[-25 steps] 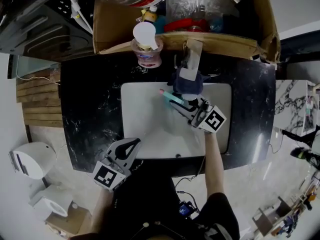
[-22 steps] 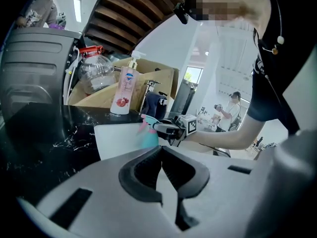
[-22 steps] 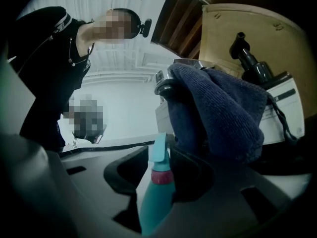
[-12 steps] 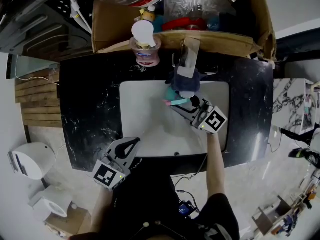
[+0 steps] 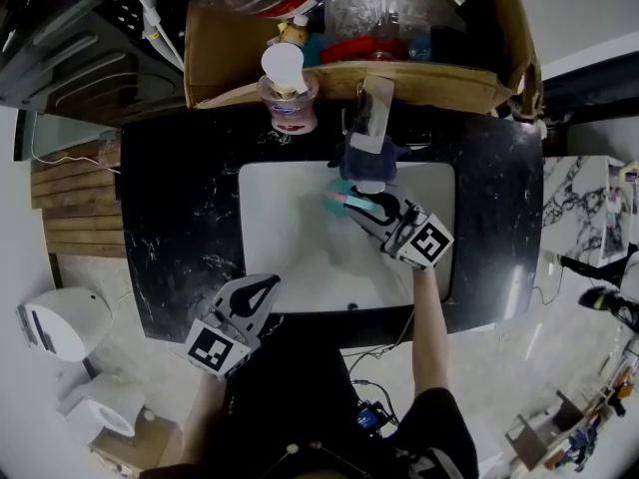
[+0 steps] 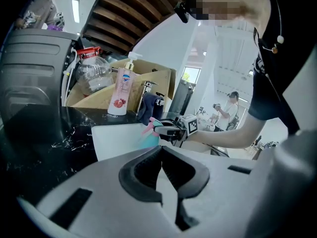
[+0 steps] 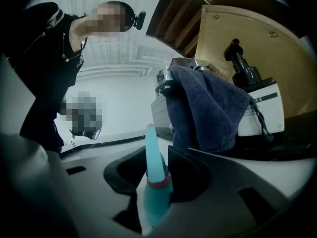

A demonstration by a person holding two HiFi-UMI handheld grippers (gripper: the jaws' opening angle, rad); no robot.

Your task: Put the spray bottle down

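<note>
A teal spray bottle [image 5: 340, 199] with a pink trigger hangs over the white sink [image 5: 290, 252], just in front of the tap. My right gripper [image 5: 365, 209] has it between its jaws, which are closing on the neck. In the right gripper view the bottle [image 7: 154, 187] stands upright between the pads of that gripper [image 7: 152, 156]. The left gripper view shows the bottle [image 6: 148, 134] small, across the basin. My left gripper [image 5: 262, 285] rests at the sink's near edge, shut with nothing in it [image 6: 162, 152].
A dark blue cloth [image 5: 367, 160] is draped over the tap [image 7: 171, 76]. A pink pump bottle [image 5: 291, 108] stands on the black marble counter [image 5: 180, 208] behind the sink's left corner. A cardboard box [image 5: 439, 83] of bottles lines the back. A white soap dispenser [image 7: 255, 105] stands right of the tap.
The spray bottle has turned between the right gripper's jaws, from lying slantwise to more upright, and that gripper has shifted slightly. The left gripper has not moved.
</note>
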